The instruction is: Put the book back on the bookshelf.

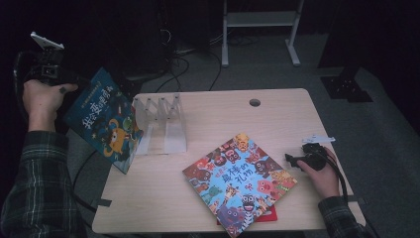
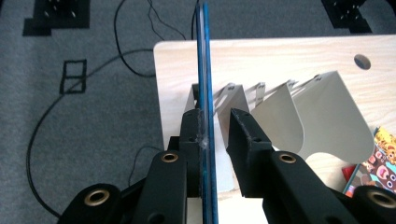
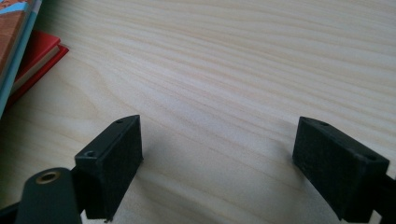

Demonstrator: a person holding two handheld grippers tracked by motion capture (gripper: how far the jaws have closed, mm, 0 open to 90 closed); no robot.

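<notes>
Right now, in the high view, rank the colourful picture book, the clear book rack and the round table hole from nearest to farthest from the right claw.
1. Colourful picture book, just left of the right claw.
2. Round table hole, at the far edge.
3. Clear book rack, far left.

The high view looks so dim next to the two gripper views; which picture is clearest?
High view: dark, surroundings nearly black, blue book still readable. Left gripper view: bright, table sharp, near jaws soft. Right gripper view: evenly lit wood grain crisp, soft shadows beside jaws.

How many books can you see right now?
3. A blue book is held up in the left hand-held gripper beside the rack; a colourful book lies on the table, on a red book. More may hide beneath.
</notes>
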